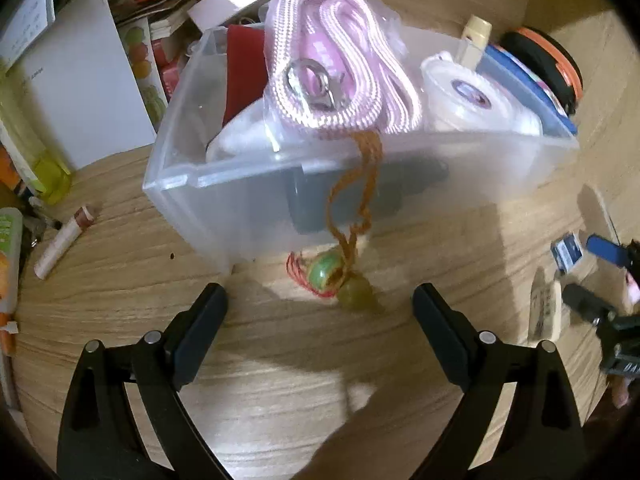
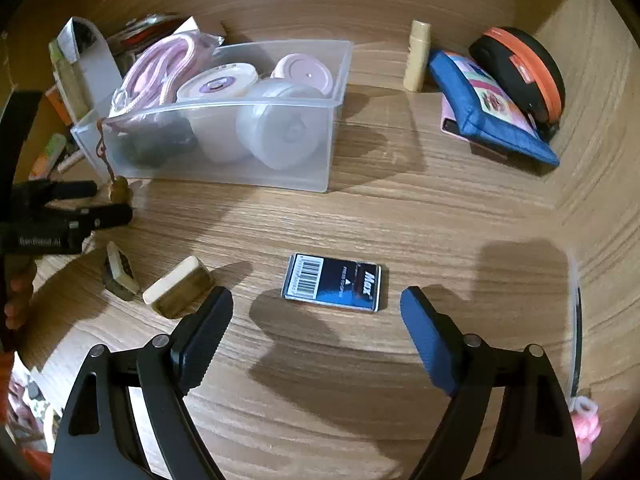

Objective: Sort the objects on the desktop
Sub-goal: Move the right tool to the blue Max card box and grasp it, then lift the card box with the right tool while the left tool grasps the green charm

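While the left hand-held gripper [image 1: 320, 300] sits spread apart and empty over the bench [image 1: 120, 292], a beaded charm [image 1: 336, 280] on an orange cord hangs from the full clear bin [image 1: 248, 200], beads touching the wood between the fingers. Right wrist view: right hand-held gripper [image 2: 316, 304] spread wide, blue staple box [image 2: 334, 282] flat on the bench between its tips, 2 small blocks [image 2: 178, 290] to the left.

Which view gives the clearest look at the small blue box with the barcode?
The right wrist view: the small blue barcode box lies flat on the wooden desk, unobstructed, ahead of the open right tongs. The left wrist view catches only a blurred sliver of it at its right edge.
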A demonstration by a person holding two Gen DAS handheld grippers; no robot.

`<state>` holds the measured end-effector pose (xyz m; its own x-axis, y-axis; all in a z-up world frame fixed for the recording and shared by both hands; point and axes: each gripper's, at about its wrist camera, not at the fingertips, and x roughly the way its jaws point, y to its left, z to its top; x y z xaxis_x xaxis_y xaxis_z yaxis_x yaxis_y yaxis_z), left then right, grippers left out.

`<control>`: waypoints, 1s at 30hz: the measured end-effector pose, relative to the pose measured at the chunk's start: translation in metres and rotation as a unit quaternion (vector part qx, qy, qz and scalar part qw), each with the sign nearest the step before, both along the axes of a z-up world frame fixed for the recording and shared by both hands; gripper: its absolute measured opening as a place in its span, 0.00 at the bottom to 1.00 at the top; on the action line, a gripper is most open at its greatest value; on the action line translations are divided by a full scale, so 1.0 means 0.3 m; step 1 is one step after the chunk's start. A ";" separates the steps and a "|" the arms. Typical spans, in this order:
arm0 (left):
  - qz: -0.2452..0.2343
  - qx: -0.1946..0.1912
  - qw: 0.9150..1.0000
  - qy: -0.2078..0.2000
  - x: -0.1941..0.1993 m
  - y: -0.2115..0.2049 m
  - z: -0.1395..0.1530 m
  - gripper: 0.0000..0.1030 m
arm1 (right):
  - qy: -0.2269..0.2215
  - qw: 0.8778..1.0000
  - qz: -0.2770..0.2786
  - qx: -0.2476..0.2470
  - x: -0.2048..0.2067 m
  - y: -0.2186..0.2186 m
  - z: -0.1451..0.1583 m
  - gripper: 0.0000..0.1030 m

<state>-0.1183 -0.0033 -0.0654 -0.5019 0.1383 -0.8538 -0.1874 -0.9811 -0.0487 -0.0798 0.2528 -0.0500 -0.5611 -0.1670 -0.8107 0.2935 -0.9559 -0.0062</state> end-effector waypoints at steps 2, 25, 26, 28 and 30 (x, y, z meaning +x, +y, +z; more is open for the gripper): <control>0.007 0.002 1.000 0.004 -0.008 0.000 0.001 0.92 | -0.002 1.000 0.003 0.007 -0.003 -0.009 -0.004 0.76; 0.025 -0.023 0.998 0.049 0.033 0.040 0.023 0.17 | 0.012 1.000 0.017 -0.023 -0.001 -0.014 0.022 0.43; 0.019 -0.020 0.998 0.049 0.036 0.041 0.024 0.17 | 0.014 0.999 0.016 -0.025 0.000 -0.012 0.028 0.43; 0.012 -0.011 0.999 0.047 0.044 0.033 0.027 0.17 | 0.020 0.999 0.014 -0.030 0.011 -0.011 0.045 0.43; 0.004 0.004 0.999 0.042 0.050 0.016 0.030 0.17 | 0.024 0.999 0.013 -0.039 0.016 -0.009 0.062 0.43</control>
<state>-0.1035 0.0015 -0.0565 -0.5726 0.1410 -0.8076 -0.1827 -0.9823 -0.0420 -0.0749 0.2501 -0.0314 -0.5935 -0.2429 -0.7673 0.3193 -0.9462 0.0526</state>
